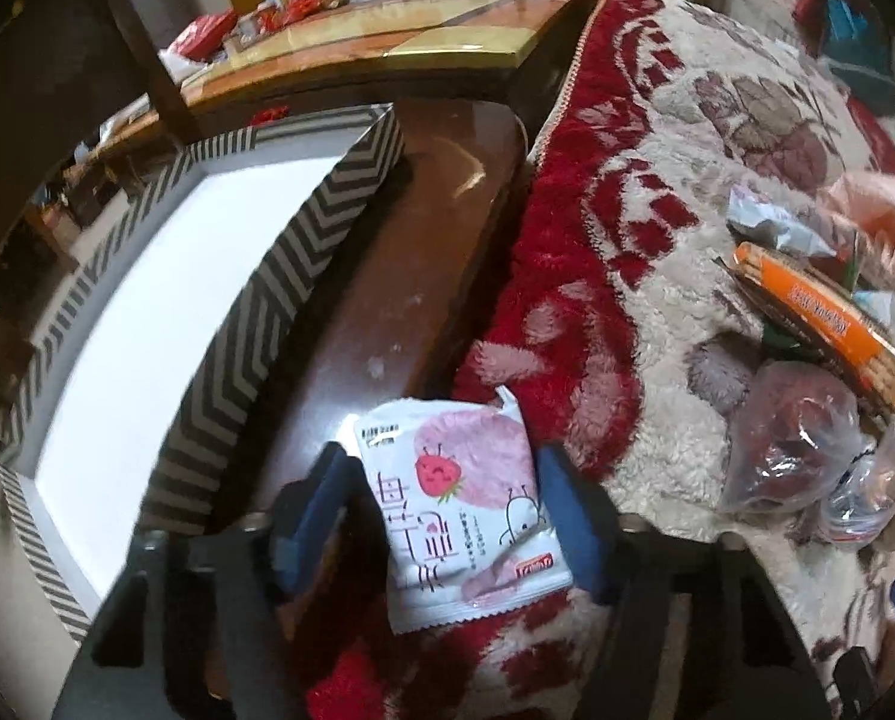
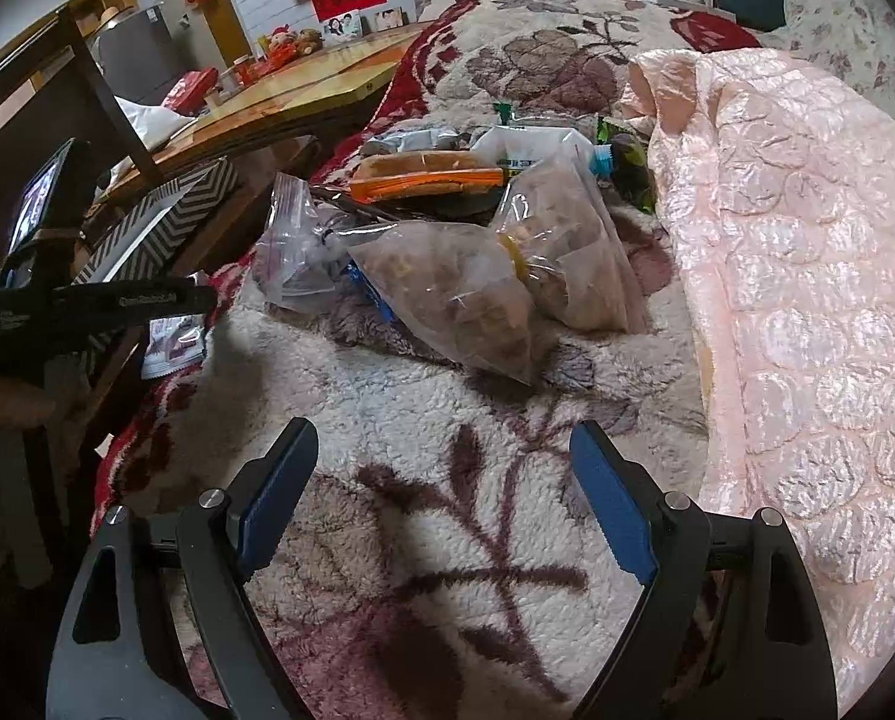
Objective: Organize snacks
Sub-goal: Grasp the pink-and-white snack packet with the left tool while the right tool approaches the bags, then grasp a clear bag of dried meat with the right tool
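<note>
Left gripper [image 1: 441,480] pinches strawberry snack packet [image 1: 465,510] between its fingers, beside chevron box [image 1: 279,276]; right gripper [image 2: 444,468] wide open, empty, above blanket [image 2: 423,408]; snack bags [image 2: 447,288] ahead.

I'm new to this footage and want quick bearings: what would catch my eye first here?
First, the white strawberry snack packet between the left gripper's blue fingers, over the edge of the red-and-cream blanket. Beside it stands the chevron-patterned box on the dark wooden table. Ahead of the open, empty right gripper, clear snack bags and an orange pack lie piled on the blanket.
</note>
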`<state>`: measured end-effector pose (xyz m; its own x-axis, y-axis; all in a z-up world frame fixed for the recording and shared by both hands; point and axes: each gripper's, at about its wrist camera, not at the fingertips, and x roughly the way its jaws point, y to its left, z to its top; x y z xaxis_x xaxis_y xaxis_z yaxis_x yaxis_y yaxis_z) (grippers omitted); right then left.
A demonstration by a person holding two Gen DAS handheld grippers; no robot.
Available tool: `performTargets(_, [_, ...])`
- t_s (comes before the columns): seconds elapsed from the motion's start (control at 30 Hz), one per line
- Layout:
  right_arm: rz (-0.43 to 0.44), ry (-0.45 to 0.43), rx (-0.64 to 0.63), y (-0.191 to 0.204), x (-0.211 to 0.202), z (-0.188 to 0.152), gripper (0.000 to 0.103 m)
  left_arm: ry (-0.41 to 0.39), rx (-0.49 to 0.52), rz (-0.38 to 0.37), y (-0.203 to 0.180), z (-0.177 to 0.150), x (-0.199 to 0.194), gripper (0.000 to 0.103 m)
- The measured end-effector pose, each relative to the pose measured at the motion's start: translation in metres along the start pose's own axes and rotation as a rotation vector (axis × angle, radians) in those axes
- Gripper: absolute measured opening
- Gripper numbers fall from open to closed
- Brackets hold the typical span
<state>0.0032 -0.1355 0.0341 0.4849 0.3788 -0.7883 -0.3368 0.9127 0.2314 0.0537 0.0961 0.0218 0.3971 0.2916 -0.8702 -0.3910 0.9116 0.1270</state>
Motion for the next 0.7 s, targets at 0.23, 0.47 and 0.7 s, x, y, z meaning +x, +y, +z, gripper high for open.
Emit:
performTargets(0.23, [0.025,-0.005,-0.029,0.007,-0.001,0.01,0.087,0.005,0.027,-0.073,-0.001,0.003,0.0,0.053])
performTargets(0.47, [0.051,-0.008,-0.038,0.015,0.0,0.021,0.087,0.039,-0.047,-0.236,0.02,-0.004,-0.005,0.053])
performTargets(0.7, [0.079,-0.002,-0.066,0.034,0.009,0.043,0.087,0.031,-0.039,-0.264,0.024,-0.012,-0.018,0.053])
